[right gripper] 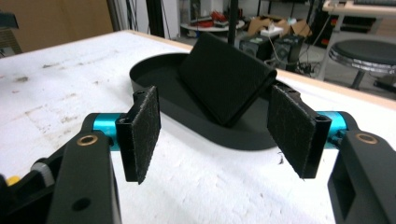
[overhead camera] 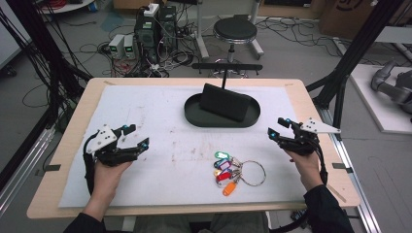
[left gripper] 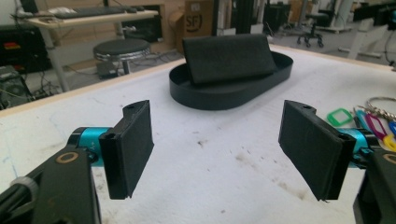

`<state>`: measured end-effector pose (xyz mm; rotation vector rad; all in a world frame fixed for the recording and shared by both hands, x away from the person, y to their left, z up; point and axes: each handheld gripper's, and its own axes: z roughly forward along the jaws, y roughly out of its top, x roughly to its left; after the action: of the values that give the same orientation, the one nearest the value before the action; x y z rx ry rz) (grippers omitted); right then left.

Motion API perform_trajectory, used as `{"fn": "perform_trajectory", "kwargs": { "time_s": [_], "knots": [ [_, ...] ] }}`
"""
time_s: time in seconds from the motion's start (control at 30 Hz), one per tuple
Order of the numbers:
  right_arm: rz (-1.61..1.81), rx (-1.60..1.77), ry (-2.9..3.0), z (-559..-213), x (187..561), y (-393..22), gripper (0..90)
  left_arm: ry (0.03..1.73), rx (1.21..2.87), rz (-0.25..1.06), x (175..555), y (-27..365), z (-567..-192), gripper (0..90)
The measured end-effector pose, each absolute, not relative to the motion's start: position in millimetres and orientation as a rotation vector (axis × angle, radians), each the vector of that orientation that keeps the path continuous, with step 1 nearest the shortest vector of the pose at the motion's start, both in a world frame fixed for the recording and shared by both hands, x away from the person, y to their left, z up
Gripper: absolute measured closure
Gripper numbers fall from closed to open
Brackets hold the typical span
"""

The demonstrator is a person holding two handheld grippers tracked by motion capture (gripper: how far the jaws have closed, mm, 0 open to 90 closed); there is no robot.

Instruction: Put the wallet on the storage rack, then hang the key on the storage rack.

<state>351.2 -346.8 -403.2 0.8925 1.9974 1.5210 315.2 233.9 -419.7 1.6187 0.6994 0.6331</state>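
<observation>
A black oval tray [overhead camera: 194, 116] [left gripper: 224, 95] [right gripper: 154, 79] sits at the far middle of the white mat, with a black wallet-like case [overhead camera: 224, 102] [left gripper: 227, 56] [right gripper: 224, 84] leaning upright in it. A metal ring of coloured key tags [overhead camera: 228, 170] [left gripper: 369, 121] lies on the mat near the front, right of centre. My left gripper [overhead camera: 136, 137] [left gripper: 217, 149] is open over the left side of the mat, nothing between its pads. My right gripper [overhead camera: 279, 127] [right gripper: 215, 135] is open at the right side, pointing toward the tray, empty.
The mat [overhead camera: 160, 116] covers a wooden table [overhead camera: 77, 116]. Behind the table stand a black stool [overhead camera: 235, 30], a stand with a crossbar [overhead camera: 226, 67] and electronics with cables [overhead camera: 150, 34] on the floor. Black frame posts rise at both sides.
</observation>
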Motion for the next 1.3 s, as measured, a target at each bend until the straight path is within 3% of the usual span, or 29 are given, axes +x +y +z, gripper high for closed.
{"fn": "perform_trajectory", "kwargs": {
  "time_s": [0.13, 0.33, 0.63, 1.03, 1.2, 1.3],
  "knots": [
    [1.479, 0.917, 2.022, -402.7, 346.4, -344.2, 27.8, 0.669, 1.592, 0.642, 314.9, 232.5, -418.8, 26.0],
    [1.467, 0.871, 2.067, -397.3, 338.0, -339.7, 24.1, 0.688, 1.623, 0.605, 316.5, 230.6, -418.3, 26.0],
    [1.538, 0.956, 2.098, -399.0, 326.9, -344.0, 26.0, 0.715, 1.633, 0.621, 314.4, 230.2, -415.7, 25.7],
    [1.387, 0.978, 2.296, -417.0, 309.3, -333.3, 50.8, 0.736, 1.639, 0.654, 313.2, 224.1, -411.7, 25.7],
    [1.286, 0.976, 2.323, -426.6, 302.8, -322.2, 51.3, 0.715, 1.688, 0.657, 315.6, 218.0, -414.6, 25.7],
    [1.243, 0.982, 2.368, -431.9, 303.1, -318.4, 58.5, 0.698, 1.705, 0.661, 315.0, 214.5, -414.9, 25.7]
  ]
}}
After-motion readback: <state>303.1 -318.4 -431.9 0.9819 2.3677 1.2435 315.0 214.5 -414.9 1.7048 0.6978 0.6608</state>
